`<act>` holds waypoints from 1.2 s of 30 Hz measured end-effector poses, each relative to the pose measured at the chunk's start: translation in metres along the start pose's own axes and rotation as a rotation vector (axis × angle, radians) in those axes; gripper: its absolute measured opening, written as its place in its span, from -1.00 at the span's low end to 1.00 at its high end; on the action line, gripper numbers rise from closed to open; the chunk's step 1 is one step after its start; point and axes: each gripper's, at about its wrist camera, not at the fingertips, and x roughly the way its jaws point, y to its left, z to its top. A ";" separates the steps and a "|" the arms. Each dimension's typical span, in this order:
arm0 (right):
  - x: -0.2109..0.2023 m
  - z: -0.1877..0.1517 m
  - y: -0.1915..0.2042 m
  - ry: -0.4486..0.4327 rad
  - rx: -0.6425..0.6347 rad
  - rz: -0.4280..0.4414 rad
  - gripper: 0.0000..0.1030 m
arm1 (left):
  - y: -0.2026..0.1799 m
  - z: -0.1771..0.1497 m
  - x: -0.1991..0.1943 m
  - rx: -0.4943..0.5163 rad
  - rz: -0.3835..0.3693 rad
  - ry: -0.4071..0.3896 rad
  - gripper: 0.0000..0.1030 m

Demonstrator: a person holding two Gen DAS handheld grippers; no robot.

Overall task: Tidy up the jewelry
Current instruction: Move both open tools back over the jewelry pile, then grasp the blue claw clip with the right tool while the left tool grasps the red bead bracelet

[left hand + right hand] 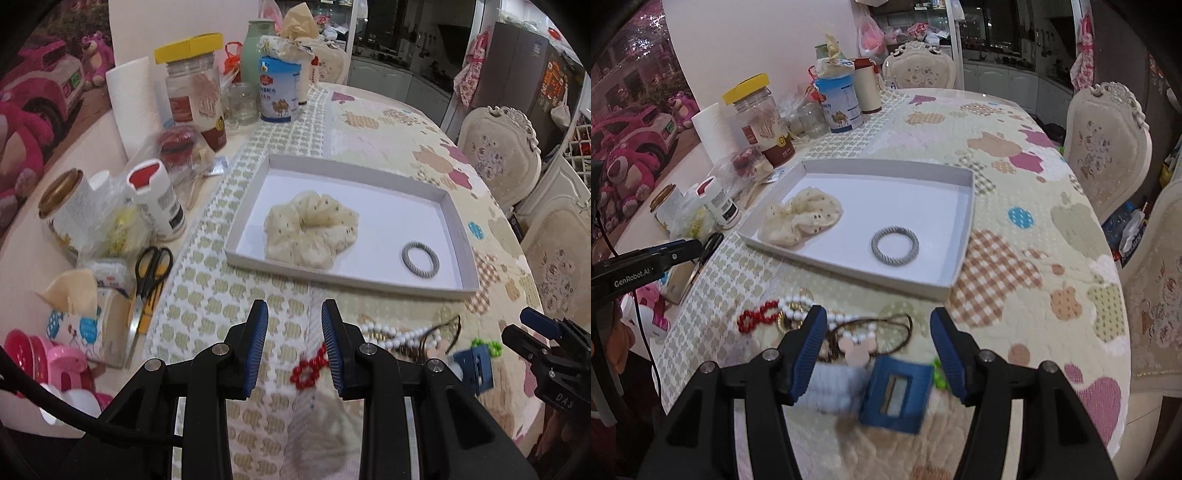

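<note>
Below right gripper [879, 347], apart: blue box [897, 397] | left gripper [294, 345] apart, seemingly empty

Left tool [294, 343] showing black angular linkage arms, ribbed blue pads [256, 347], round silver screws at pivots, black cable trailing at lower left; right tool [878, 354] looking the same, white "GenRobot.AI" lettering showing on the left tool's side
</note>
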 end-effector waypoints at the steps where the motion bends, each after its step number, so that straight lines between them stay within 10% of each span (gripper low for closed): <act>1: -0.002 -0.003 -0.001 0.003 0.002 -0.002 0.19 | 0.000 -0.003 -0.001 0.000 -0.004 0.005 -0.62; 23: 0.037 -0.056 -0.023 0.119 0.137 0.074 0.50 | 0.007 -0.048 0.031 -0.073 -0.110 0.160 -0.62; 27: 0.049 -0.055 -0.025 0.141 0.135 0.092 -0.01 | 0.007 -0.050 0.042 -0.070 -0.127 0.184 -0.62; 36: 0.043 -0.051 -0.034 0.130 0.091 0.074 -0.03 | -0.003 -0.050 0.073 -0.010 -0.162 0.225 -0.62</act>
